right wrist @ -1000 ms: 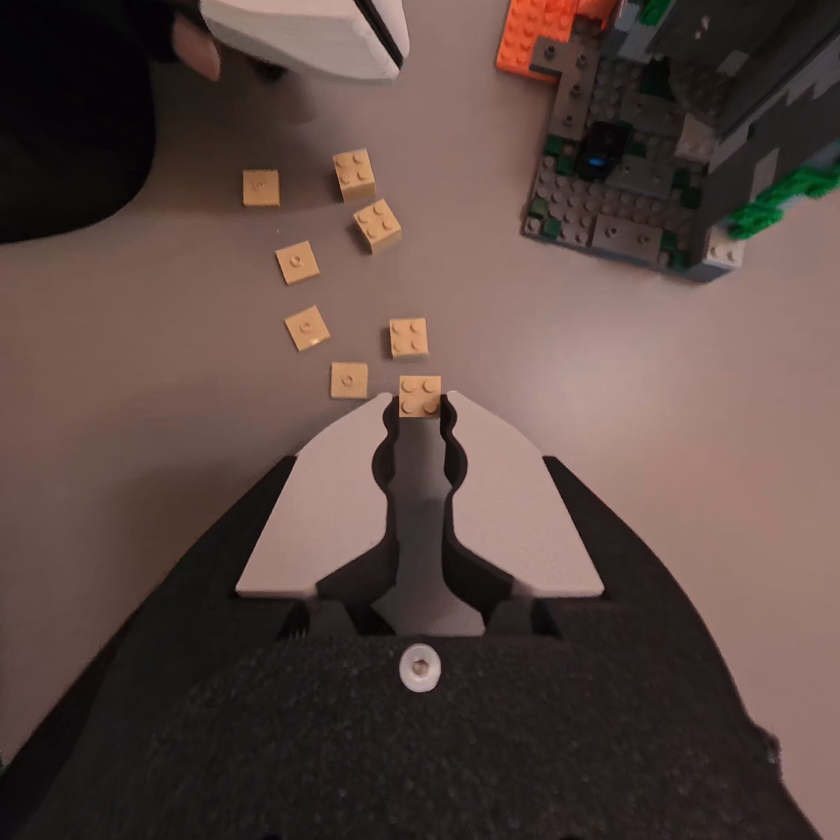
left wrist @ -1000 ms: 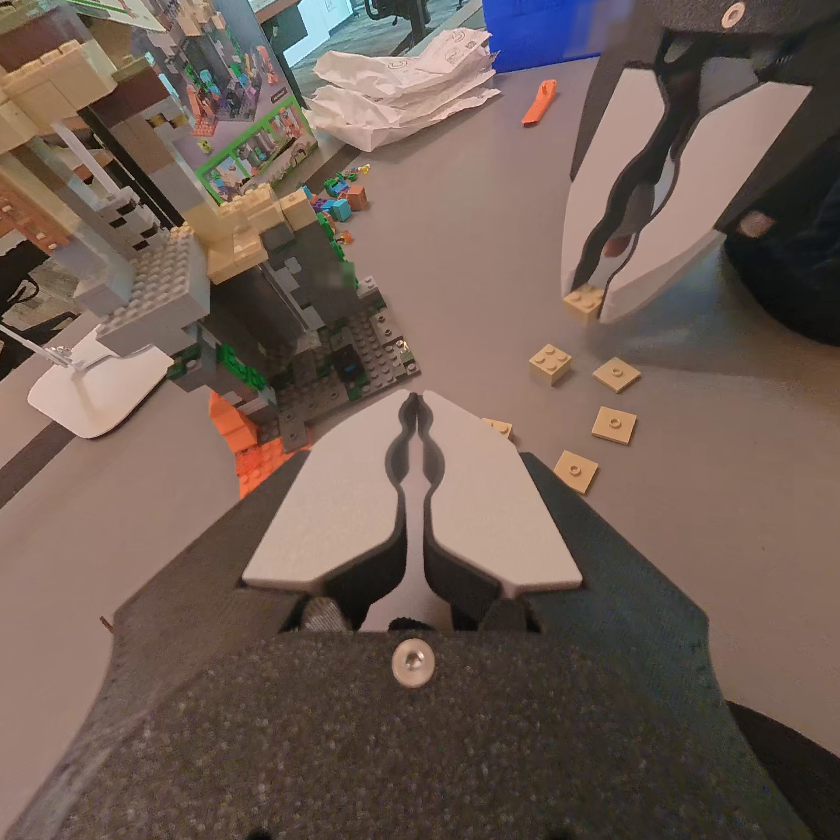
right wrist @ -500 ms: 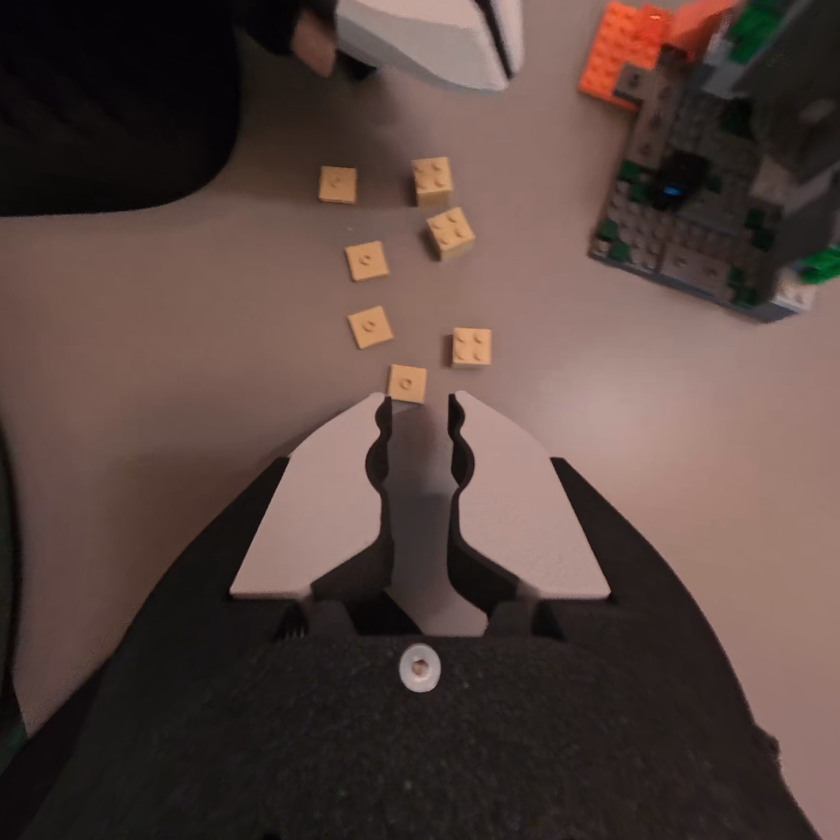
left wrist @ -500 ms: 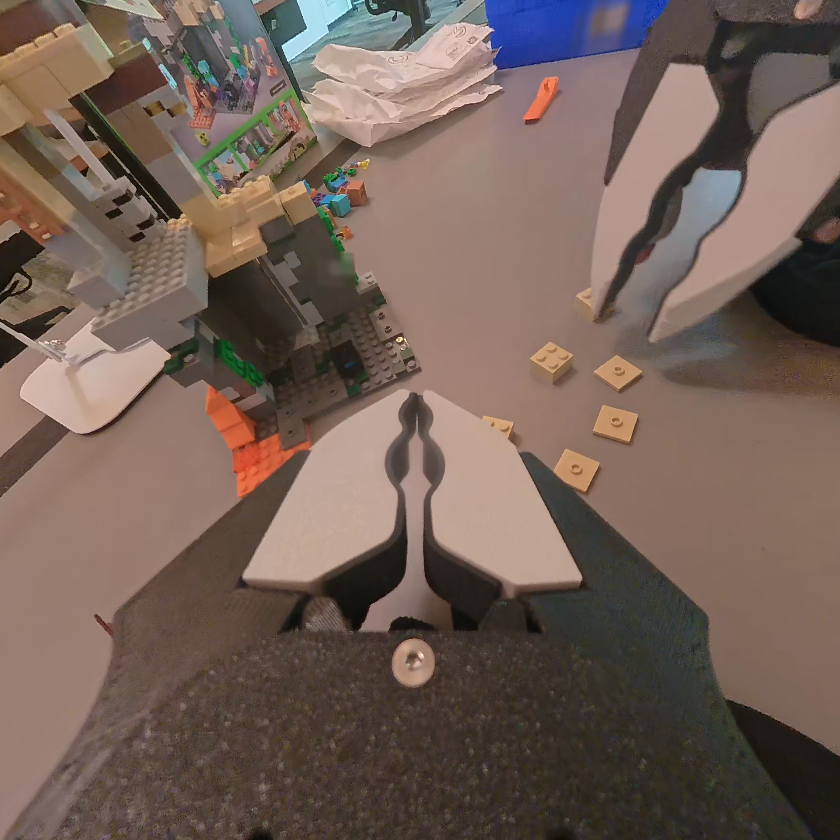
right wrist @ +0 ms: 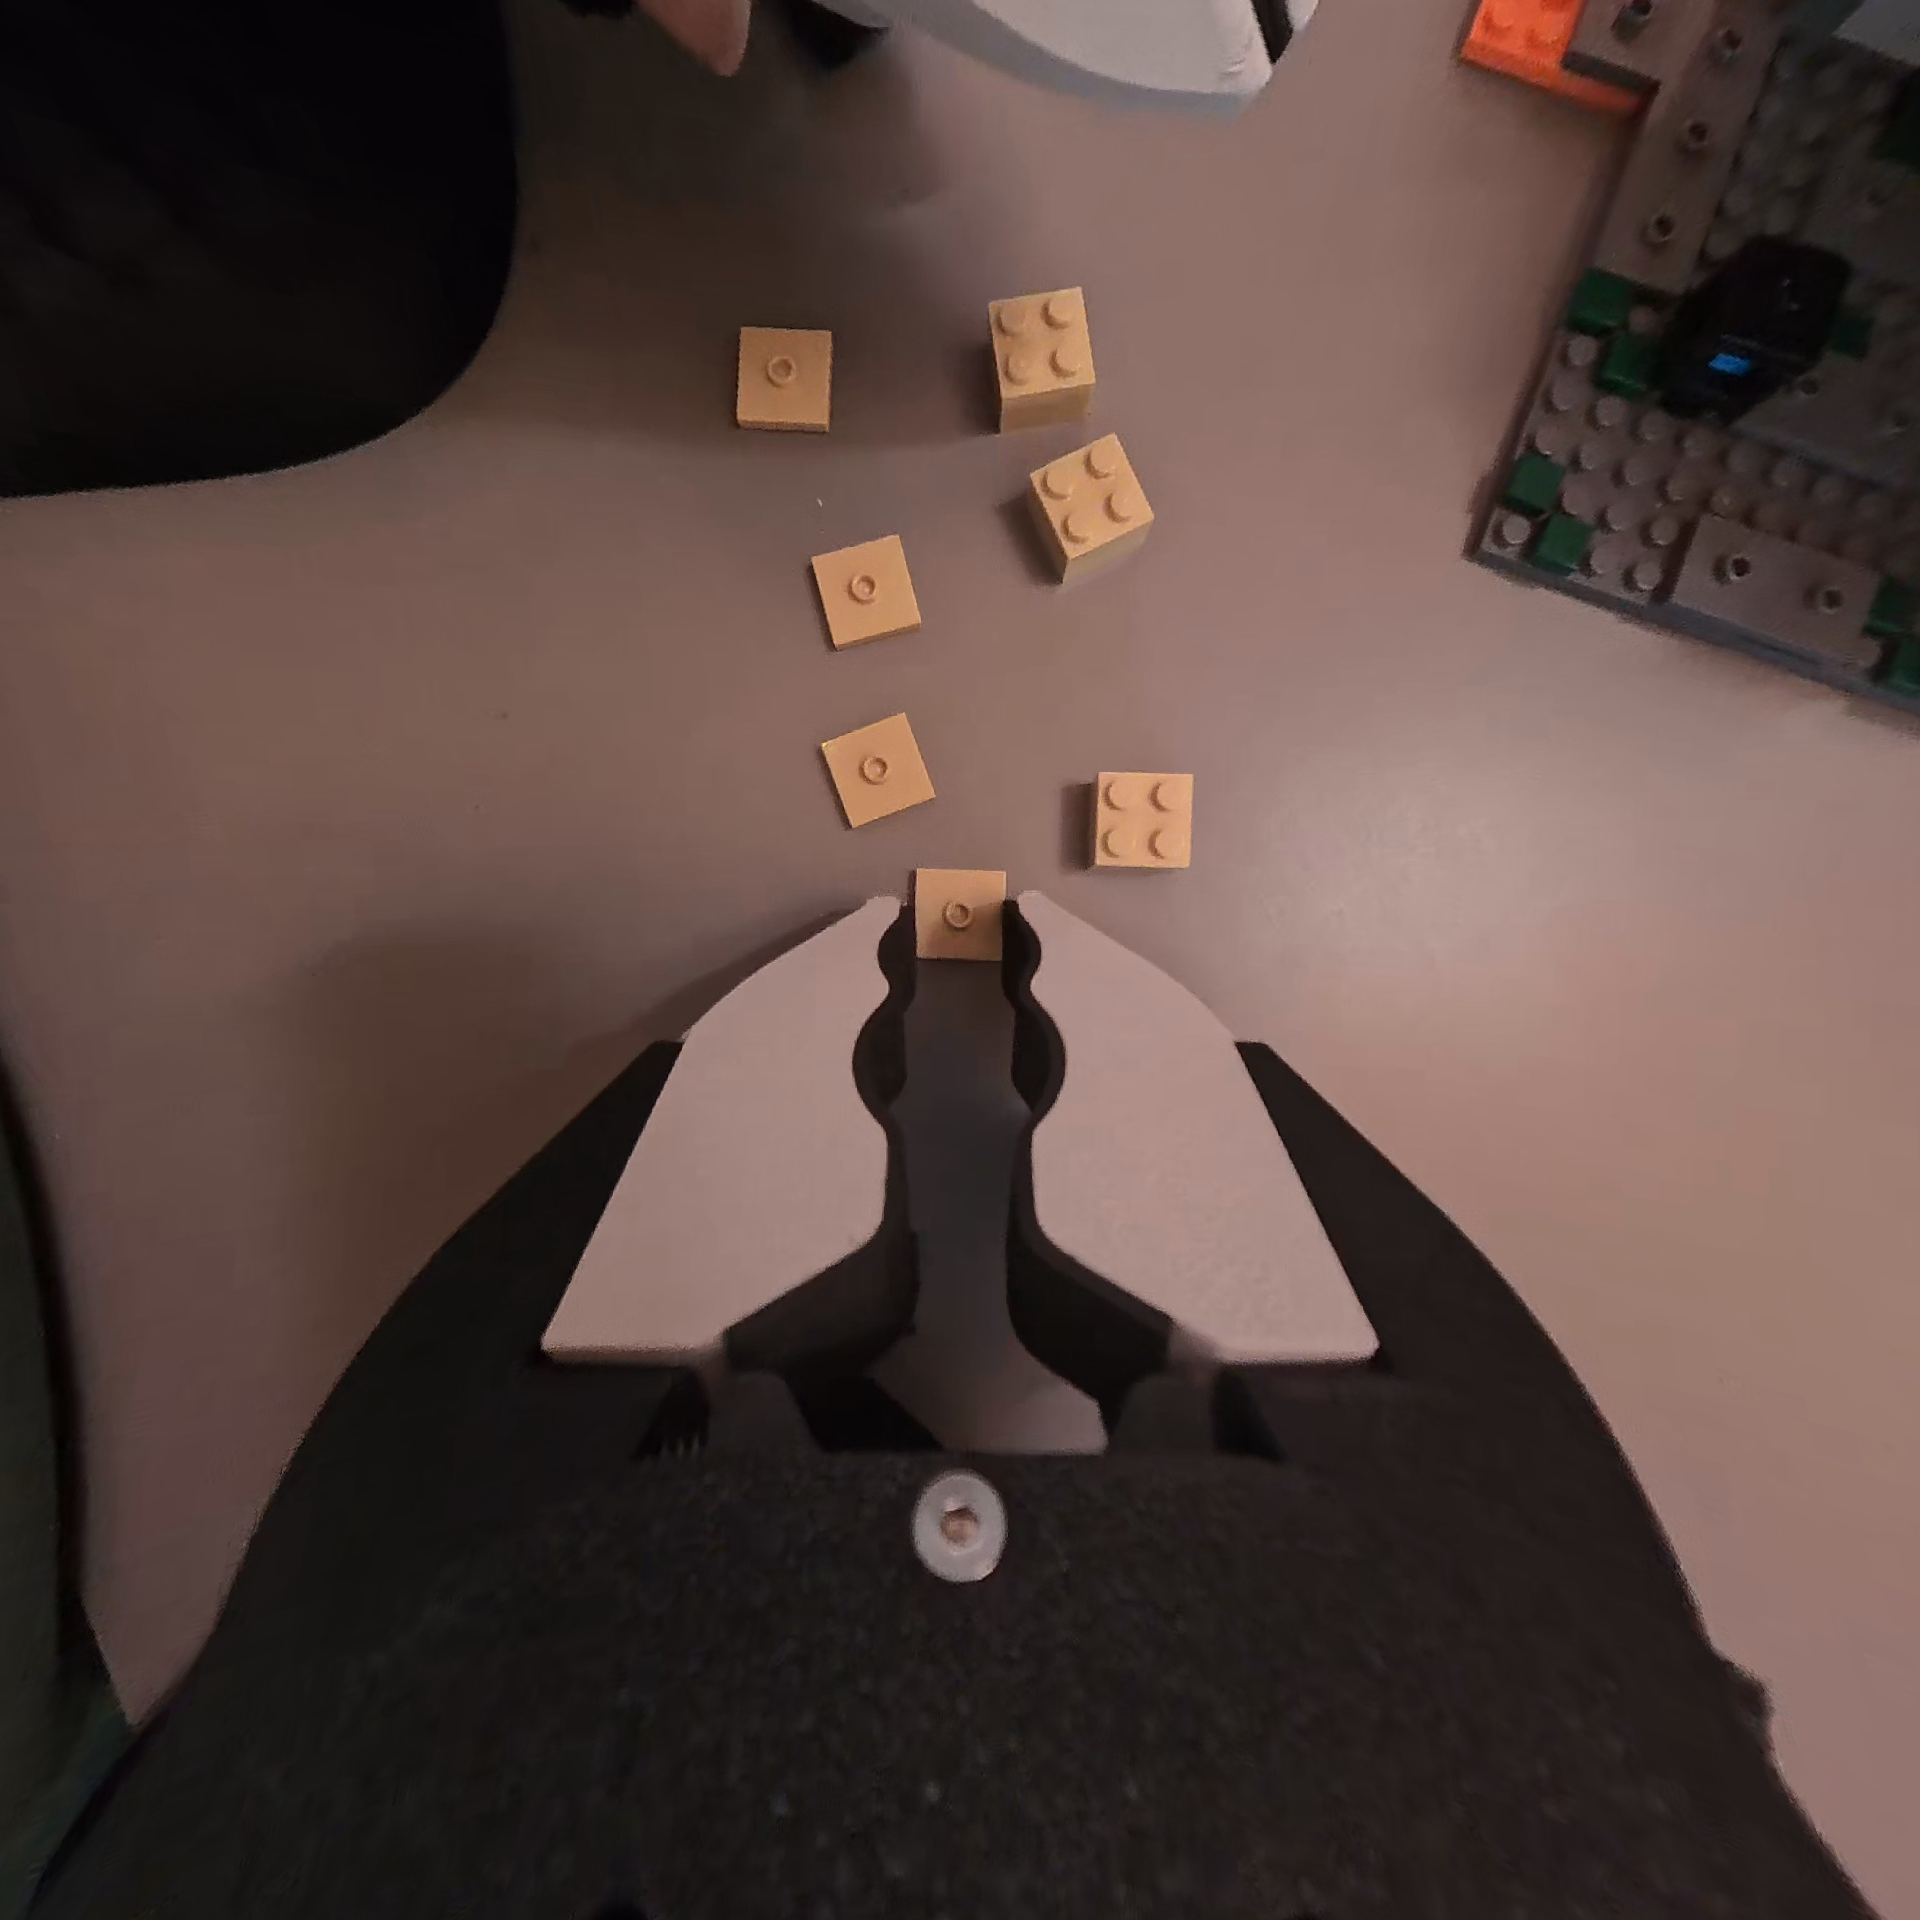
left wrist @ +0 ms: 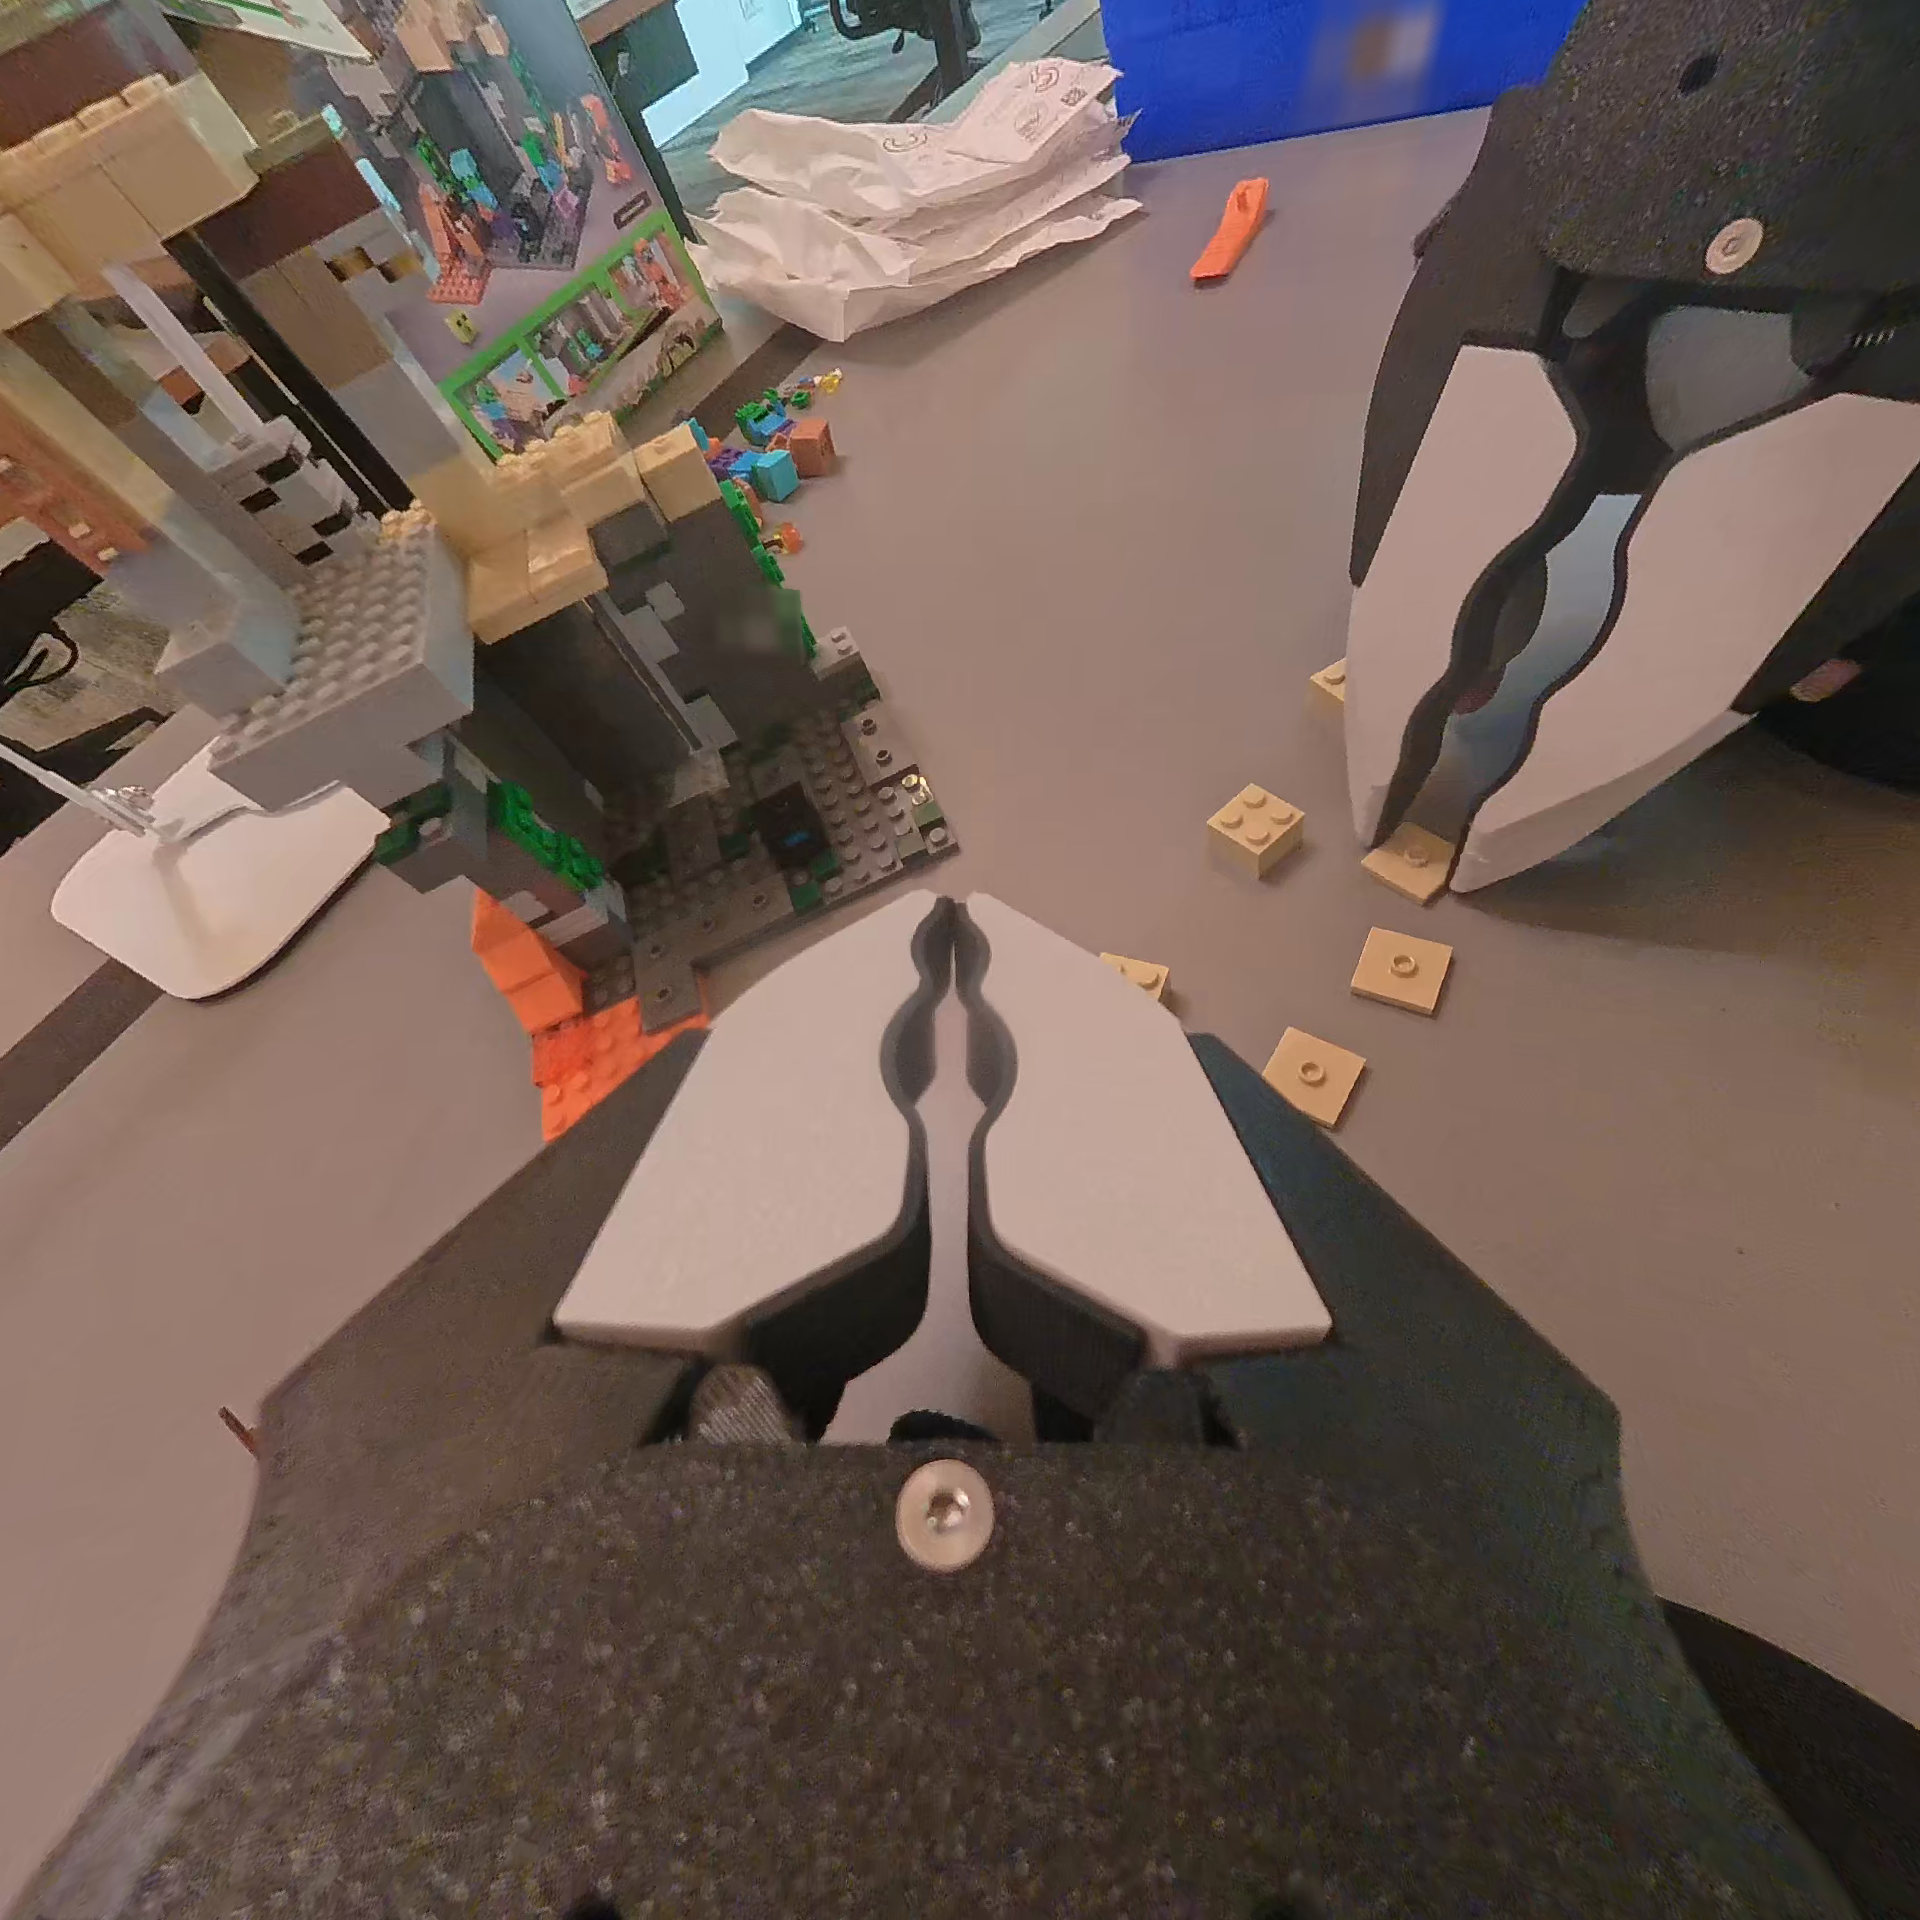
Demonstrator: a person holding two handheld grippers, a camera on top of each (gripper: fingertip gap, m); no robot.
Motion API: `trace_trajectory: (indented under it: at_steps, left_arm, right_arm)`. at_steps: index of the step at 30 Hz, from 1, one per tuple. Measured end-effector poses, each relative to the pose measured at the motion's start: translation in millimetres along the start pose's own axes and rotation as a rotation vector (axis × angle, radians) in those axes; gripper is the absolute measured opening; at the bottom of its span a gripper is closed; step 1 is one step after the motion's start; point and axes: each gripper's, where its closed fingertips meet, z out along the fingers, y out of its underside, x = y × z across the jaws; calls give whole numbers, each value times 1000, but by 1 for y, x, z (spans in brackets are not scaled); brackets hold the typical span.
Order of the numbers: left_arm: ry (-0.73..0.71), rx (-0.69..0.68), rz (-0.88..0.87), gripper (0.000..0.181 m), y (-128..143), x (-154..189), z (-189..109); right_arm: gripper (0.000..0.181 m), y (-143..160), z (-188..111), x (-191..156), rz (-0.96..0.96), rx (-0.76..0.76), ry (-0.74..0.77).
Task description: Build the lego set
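Several tan pieces lie on the grey table: one-stud tiles [right wrist: 864, 592] and four-stud bricks [right wrist: 1091, 504]. My right gripper [right wrist: 956, 909] points down at the table, its fingertips closed against the sides of one tan tile [right wrist: 958, 914] that rests on the surface. The left wrist view shows this gripper [left wrist: 1418, 862] and the tile [left wrist: 1408, 862] too. Another tan piece [left wrist: 1330, 681] peeks out behind its finger. My left gripper [left wrist: 951, 909] is shut and empty, hovering in front of the grey, green and orange lego build [left wrist: 665, 727].
The build's grey baseplate [right wrist: 1704, 468] is at the right. Behind it stand the set's box [left wrist: 540, 239], white paper bags [left wrist: 914, 197], an orange brick separator [left wrist: 1231, 229] and small coloured pieces [left wrist: 779, 457]. A white stand base [left wrist: 208, 894] sits at the left.
My right gripper let go of a four-stud tan piece, moved toward my left gripper, and closed around a one-stud tile. My left gripper has stayed shut and barely moved.
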Motion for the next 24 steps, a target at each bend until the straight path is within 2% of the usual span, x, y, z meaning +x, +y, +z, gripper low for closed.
trace_trajectory:
  at_steps: [4,8,14,24]
  left_arm:
    - [-1,2,-1,0,0,0,0]
    - [7,-5,-1,0,1,1,1]
    - [4,-4,-4,0,1,0,0]
    - [8,-7,1,0,2,1,1]
  right_arm:
    - [15,-1,-22,13,16,52,34]
    - [15,10,-41,36,74,41,90]
    - [16,22,-31,42,138,9,109]
    - [16,24,-28,42,155,-6,128]
